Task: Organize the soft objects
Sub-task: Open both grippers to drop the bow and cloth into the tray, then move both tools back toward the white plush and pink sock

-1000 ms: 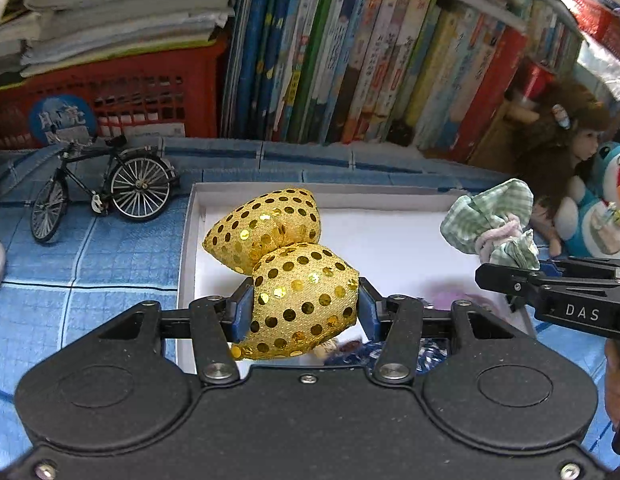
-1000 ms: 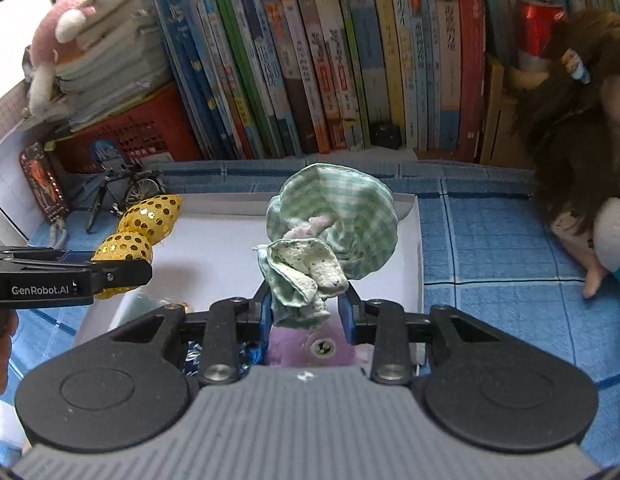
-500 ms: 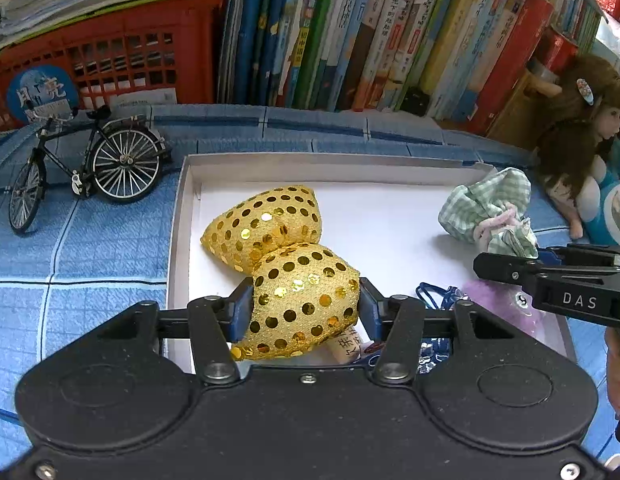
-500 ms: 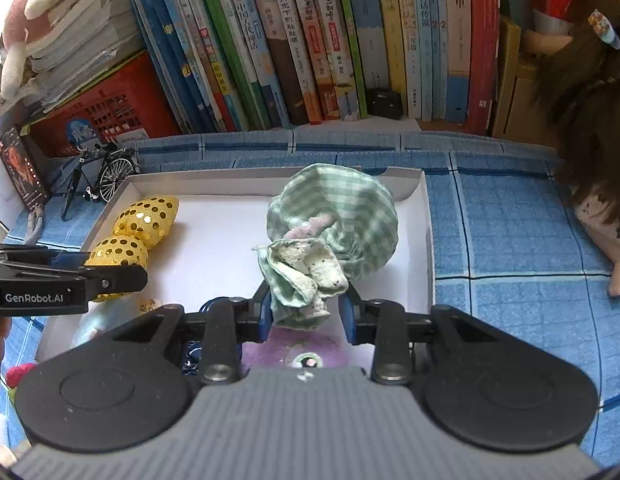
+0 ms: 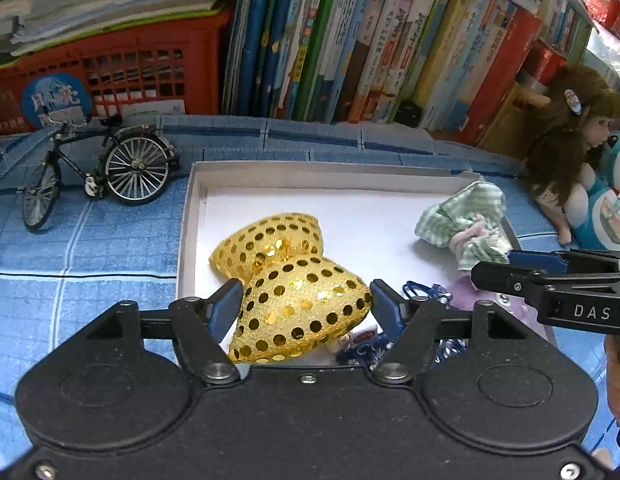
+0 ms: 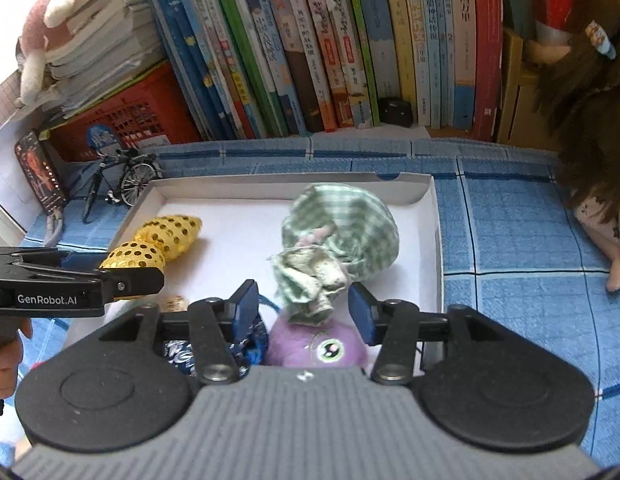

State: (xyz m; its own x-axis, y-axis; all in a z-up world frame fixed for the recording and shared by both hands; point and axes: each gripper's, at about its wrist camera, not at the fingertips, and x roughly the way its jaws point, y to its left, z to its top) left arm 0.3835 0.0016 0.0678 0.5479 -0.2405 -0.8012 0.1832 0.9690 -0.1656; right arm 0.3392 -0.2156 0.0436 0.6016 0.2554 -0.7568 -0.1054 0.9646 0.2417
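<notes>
Gold bow: my sequinned gold bow (image 5: 294, 276) lies in the left part of the white box (image 5: 188, 220), between the blue pads of my left hand-held gripper (image 5: 304, 306), whose jaws have just been opening; the pads stand just off it.
Green pouch: the checked green pouch (image 6: 337, 240) rests in the box's right part; my right hand-held gripper (image 6: 304, 306) has just been opening too, pads clear of the cloth on both sides.
Box floor: a purple plush (image 6: 317, 348) and blue patterned fabric (image 6: 214, 350) lie at the near end.
Surface: blue checked cloth (image 5: 90, 248) under the box.
Room: a model bicycle (image 5: 98, 168) left of the box, a red basket (image 5: 122, 72), a row of upright books (image 6: 329, 48) behind, and a doll (image 5: 565, 140) to the right.
</notes>
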